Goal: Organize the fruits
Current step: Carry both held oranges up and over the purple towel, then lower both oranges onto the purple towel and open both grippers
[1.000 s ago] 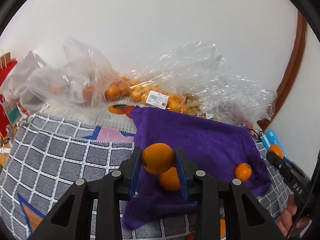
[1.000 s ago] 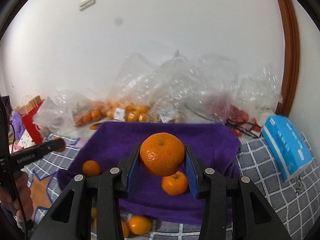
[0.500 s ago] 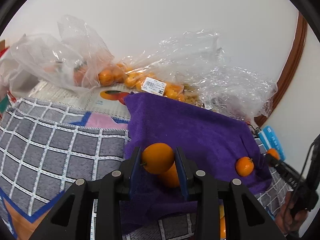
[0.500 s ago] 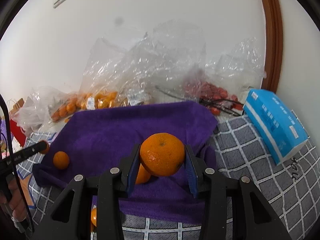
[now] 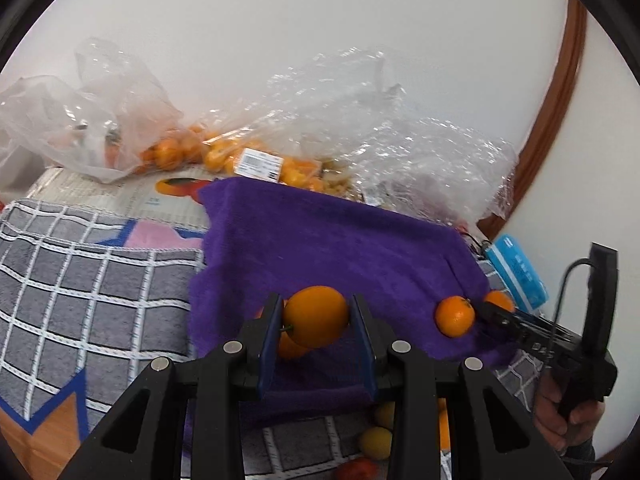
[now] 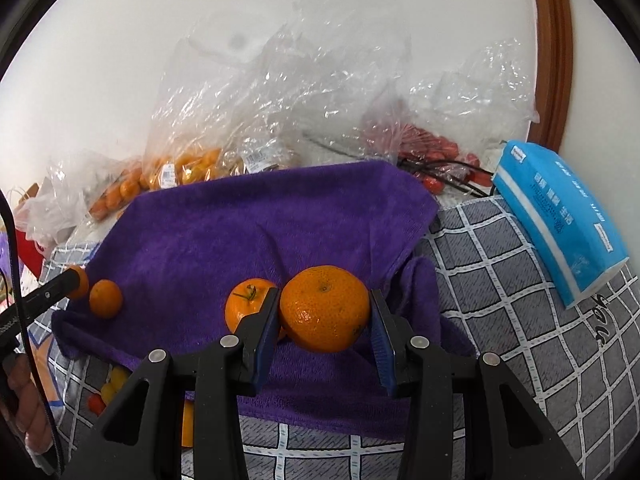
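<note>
Now both grippers sit lower over the purple towel than a second ago, each tipped more steeply down, so the cloth fills more of both views and the fruit each carries hangs close to fruit already lying there. This suggests both are in the setting-down stage, not yet releasing. The left gripper is closed on a smooth orange, its blue pads pressing on both sides, with a second orange on the towel just behind and below it. The right gripper clamps a larger, pitted mandarin, right beside a stemmed mandarin resting on the cloth at its left pad. A small orange lies near the towel's left edge in the right wrist view. Neither grip has widened over the last second. More loose fruit lies on the checked cover below the towel's front edge, so sorting looks far from finished.
</note>
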